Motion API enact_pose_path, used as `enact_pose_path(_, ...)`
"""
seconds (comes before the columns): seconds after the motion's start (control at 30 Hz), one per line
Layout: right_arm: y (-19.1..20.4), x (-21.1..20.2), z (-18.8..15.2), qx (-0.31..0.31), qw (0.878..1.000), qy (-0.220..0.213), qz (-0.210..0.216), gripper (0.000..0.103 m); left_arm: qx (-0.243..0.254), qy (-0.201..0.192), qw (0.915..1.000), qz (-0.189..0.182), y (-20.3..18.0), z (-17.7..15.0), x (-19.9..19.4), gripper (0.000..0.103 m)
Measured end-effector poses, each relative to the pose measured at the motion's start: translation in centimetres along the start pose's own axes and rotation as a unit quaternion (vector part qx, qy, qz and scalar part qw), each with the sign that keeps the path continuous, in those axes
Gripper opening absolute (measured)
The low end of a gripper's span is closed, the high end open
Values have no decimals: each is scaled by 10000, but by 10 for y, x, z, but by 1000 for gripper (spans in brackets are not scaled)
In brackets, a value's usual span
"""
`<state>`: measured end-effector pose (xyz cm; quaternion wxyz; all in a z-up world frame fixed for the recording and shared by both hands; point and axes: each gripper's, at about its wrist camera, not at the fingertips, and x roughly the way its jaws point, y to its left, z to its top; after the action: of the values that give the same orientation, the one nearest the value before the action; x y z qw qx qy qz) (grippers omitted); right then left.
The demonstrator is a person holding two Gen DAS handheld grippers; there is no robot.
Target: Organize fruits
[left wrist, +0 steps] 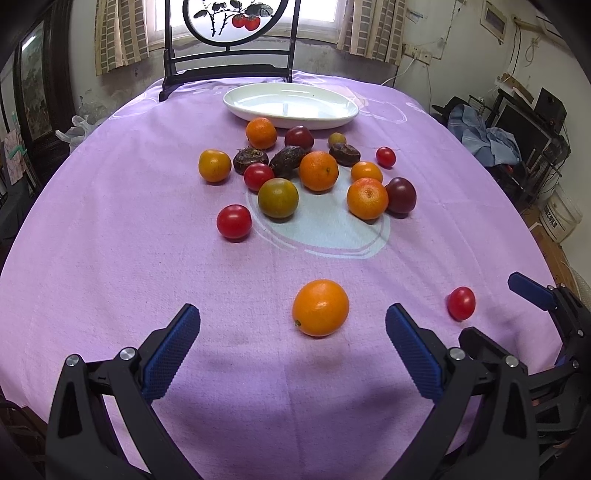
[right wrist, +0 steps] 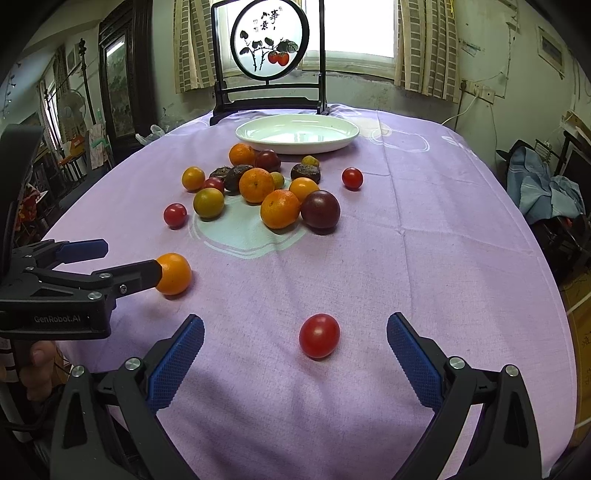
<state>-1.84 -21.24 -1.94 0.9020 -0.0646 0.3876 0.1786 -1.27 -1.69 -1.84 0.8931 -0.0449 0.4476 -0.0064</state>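
1. The left gripper [left wrist: 293,321] is spread wide over the purple cloth [left wrist: 110,240], with an orange [left wrist: 320,307] lying between its fingers, untouched.
2. The right gripper [right wrist: 295,332] is also spread, with a tomato [right wrist: 319,335] lying between its fingers.
3. Farther off, mid-table, a pile of fruit [left wrist: 317,170] sits loose: oranges, tomatoes, dark plums.
4. Just beyond it lies a white plate [left wrist: 236,103].
5. Farthest stands a painted screen [right wrist: 269,44].

Daylit window [right wrist: 354,33] at twelve o'clock, checked beige curtains [right wrist: 424,48] flanking; dark wooden cabinet [right wrist: 122,85] at ten; stained white wall [right wrist: 491,62] at two.
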Motion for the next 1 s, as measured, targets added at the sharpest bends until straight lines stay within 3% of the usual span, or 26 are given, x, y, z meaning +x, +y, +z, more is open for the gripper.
enact_pose_path(0.53,2,3,-2,-40,10000,49,-31,99,25,73,10000,3,0,0,1,99)
enact_pose_path(0.8,-12,9,-11,-37,9994,139,-329,99,85,162,9998,-29,1,-1,7,99)
enact_pose_path(0.87,-15,12,-11,-16,9993,146,-353,95,131,200,9997,-35,0,-2,9,99)
enact_pose_path(0.97,-18,20,-11,26,9992,227,-322,69,203,228,9995,-50,-2,-4,12,99)
enact_pose_path(1.0,-18,23,-11,48,9991,273,-324,65,223,252,9994,-47,-2,-4,14,99)
